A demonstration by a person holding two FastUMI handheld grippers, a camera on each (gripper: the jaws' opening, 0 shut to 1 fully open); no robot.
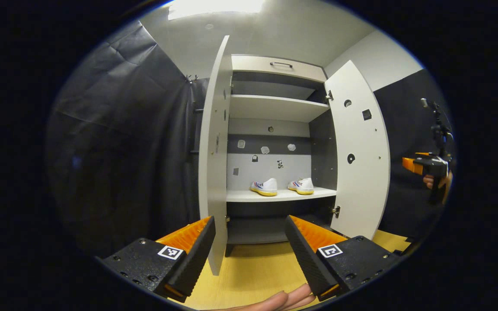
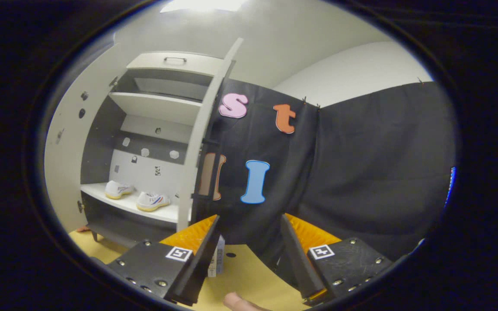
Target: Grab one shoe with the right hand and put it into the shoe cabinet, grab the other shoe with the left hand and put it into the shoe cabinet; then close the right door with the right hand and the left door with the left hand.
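Two white shoes stand side by side on the lower shelf (image 1: 318, 194) of the shoe cabinet (image 1: 275, 69), both upright on yellowish soles with coloured stripes on their sides. In the left gripper view the left shoe (image 1: 264, 187) and the right shoe (image 1: 301, 185) sit near each other but apart; in the right gripper view the same pair appears as one shoe (image 2: 117, 189) farther back and one shoe (image 2: 152, 201) nearer the shelf's front edge.

Both doors stand wide open — the left door (image 1: 214, 142) is seen almost edge-on, and the right door (image 1: 361, 151) swings outward and shows its inner face. Above the shoes is another shelf (image 1: 275, 106), and at the top a drawer front with a dark handle (image 1: 281, 65).

The left hand-held gripper (image 1: 249, 246) faces the cabinet with its fingers spread apart and nothing between them; the left door's lower edge shows in the gap. The right hand-held gripper (image 2: 249, 250) is likewise spread and empty, pointed at the black cloth wall (image 2: 361, 172) beside the cabinet. The floor (image 1: 253, 268) is yellow.
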